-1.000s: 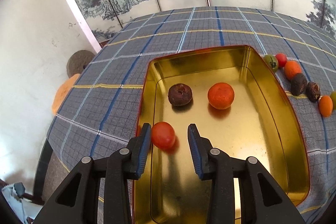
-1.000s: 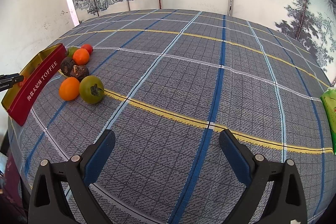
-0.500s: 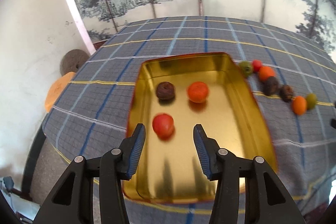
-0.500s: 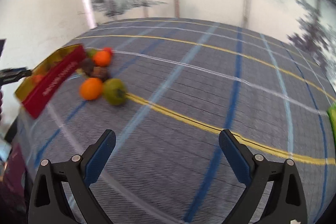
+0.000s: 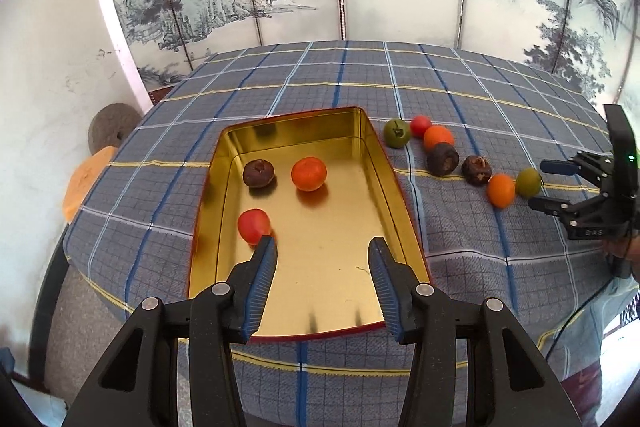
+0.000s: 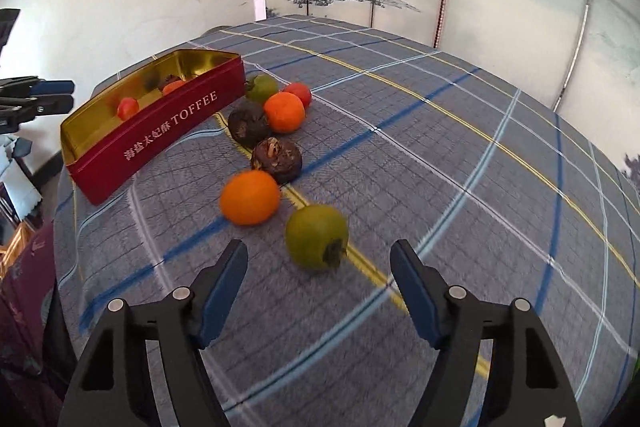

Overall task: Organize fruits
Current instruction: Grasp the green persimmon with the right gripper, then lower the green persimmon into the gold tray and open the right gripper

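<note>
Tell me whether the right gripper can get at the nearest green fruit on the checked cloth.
Probably yes: the round green fruit lies just ahead of the right gripper, whose jaws are closing with nothing between them yet; bare cloth in between.

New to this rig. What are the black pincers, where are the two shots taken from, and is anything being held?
No robot: a person carries a two-finger gripper in each hand, with a fisheye camera looking along its fingers. The left gripper hangs open and empty over the toffee tin, which holds a red tomato, a tangerine and a dark brown fruit. The right gripper, jaws closing, empty, points at a green fruit; it ends a row of fruit on the checked tablecloth.
</note>
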Tool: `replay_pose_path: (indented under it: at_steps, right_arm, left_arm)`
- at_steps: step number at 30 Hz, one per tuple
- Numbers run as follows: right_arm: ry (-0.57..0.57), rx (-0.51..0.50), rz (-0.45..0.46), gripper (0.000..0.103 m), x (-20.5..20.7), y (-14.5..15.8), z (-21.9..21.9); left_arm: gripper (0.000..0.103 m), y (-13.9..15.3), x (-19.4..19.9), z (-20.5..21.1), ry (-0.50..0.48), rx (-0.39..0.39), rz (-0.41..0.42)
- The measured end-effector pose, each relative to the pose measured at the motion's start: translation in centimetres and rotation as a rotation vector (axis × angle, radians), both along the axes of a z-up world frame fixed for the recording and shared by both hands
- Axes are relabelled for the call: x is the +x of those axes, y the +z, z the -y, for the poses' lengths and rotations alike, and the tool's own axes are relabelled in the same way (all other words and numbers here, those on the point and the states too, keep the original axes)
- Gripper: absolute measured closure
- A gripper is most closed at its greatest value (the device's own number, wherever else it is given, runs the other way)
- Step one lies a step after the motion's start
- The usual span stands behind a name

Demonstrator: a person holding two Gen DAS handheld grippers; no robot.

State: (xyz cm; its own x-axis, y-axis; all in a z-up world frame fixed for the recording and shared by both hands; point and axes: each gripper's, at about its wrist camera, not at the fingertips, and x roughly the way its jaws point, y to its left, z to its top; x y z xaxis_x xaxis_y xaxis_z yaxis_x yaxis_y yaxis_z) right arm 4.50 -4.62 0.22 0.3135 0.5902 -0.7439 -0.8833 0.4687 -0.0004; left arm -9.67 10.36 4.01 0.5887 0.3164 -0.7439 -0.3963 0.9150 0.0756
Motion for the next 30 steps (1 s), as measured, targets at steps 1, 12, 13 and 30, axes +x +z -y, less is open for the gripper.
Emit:
replay_pose_path:
  at_steps: [1,12,13,30]
  right_arm:
    - [0.005,-0.007,-0.004,0.032,0.3,-0.1,-0.2]
    - [0.045,-0.057,-0.041,0.053,1.8,-1.1,-2.7]
    - [0.039,-0.058,-0.041,0.059,1.8,-1.0,-2.7]
    - [0.043,0.114,-0.04,0.072,-3.3,7.4,-4.4]
  left_arm:
    - [0.054,-0.1,0.0,-0.1,0.002,-0.002,-0.001]
    - [0.051,0.0,-0.1,-0.5,0.034,0.01,0.004]
    - [0.049,-0.1,-0.2,-0.5,0.035,0.01,0.005]
    - [0.04,-0.4,-3.3,-2.9,0.104,0.031,0.047]
